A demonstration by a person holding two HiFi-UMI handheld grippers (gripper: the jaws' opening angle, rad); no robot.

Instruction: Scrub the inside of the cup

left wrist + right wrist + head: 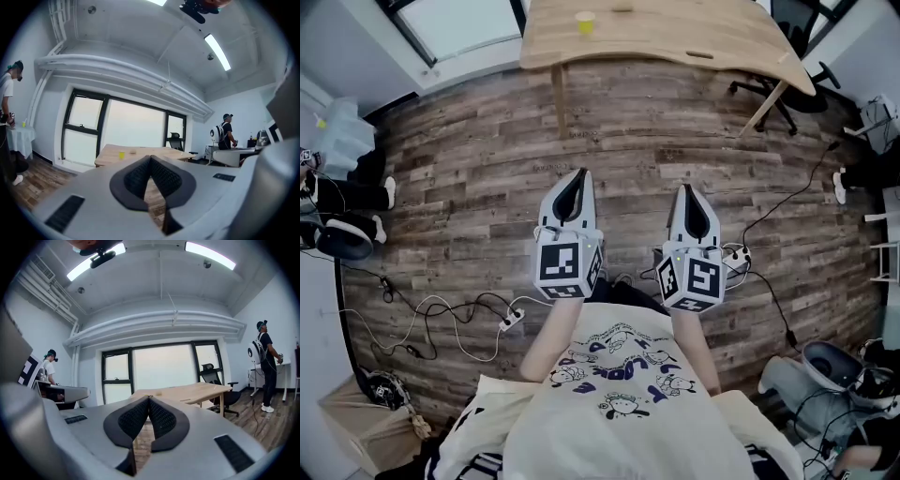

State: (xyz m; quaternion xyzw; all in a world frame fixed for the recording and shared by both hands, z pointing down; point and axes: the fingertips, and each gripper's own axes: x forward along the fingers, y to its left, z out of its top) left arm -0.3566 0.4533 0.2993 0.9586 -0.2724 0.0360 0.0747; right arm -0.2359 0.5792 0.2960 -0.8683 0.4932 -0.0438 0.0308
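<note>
Wood floor (469,187) is lying before the counter (675,37); the cup (585,23) is standing at twelve o'clock, nearer the left claw (579,176) than the right claw (686,190). Both are resting closed, empty.

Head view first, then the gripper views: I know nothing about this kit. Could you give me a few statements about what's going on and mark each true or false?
1. The left gripper and the right gripper are both shut, with nothing between their jaws. True.
2. The yellow cup is held in the left gripper. False: it stands on the wooden table, well away from both grippers.
3. An office chair stands at the table's right end in the head view. True.
4. The floor is carpeted. False: it is wood planks, with cables lying on it.
</note>
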